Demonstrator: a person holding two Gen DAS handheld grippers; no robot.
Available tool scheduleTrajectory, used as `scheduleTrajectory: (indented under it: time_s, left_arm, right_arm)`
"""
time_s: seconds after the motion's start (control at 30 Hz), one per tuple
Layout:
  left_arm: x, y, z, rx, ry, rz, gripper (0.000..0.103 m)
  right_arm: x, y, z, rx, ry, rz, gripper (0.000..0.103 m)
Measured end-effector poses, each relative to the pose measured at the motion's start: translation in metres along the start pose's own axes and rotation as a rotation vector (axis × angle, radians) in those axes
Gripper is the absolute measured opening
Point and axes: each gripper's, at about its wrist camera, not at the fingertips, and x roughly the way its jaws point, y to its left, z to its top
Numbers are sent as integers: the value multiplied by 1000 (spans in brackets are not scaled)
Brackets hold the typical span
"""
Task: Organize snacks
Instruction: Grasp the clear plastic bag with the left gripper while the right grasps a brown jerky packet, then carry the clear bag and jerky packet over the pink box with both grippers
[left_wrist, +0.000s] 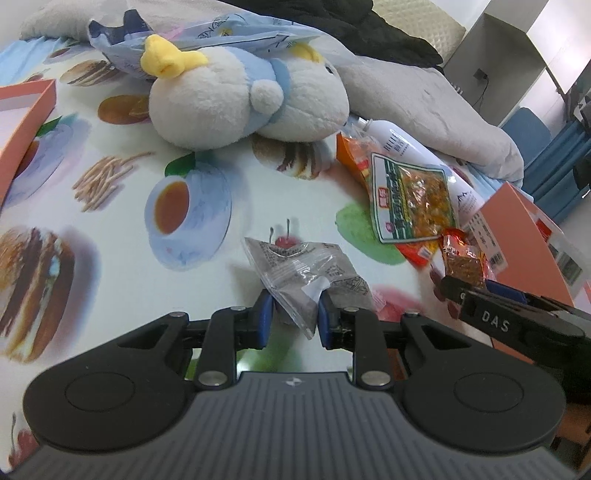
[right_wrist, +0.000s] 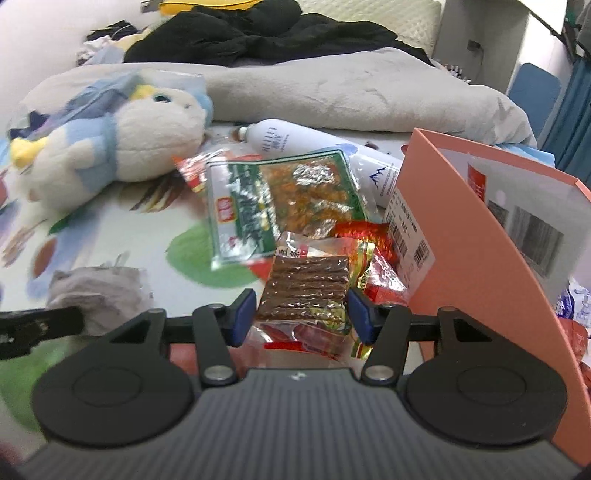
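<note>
The orange box (right_wrist: 476, 236) stands tilted at the right edge of the bed (left_wrist: 236, 206), just beside the right gripper (right_wrist: 301, 314); a bump could tip it, and what it holds is cut off. The right gripper is clamped on the brown snack pack (right_wrist: 306, 288), which could drag the loose wrappers below it. The left gripper (left_wrist: 293, 314) pinches only a corner of the grey packet (left_wrist: 306, 277), so it could slip out. Labels are unreadable.
</note>
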Motion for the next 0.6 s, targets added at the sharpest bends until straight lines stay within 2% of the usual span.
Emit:
scheduleTrajectory:
  time_s: [0.37,0.6]
  left_arm:
    - [-40,-15,-20,10,12,12,26]
    - [-65,-35,-34,22,4,17,26]
  right_arm:
    - [-60,-12,-19,20,33,96,57]
    - [-92,-24,-24,32,19,132,57]
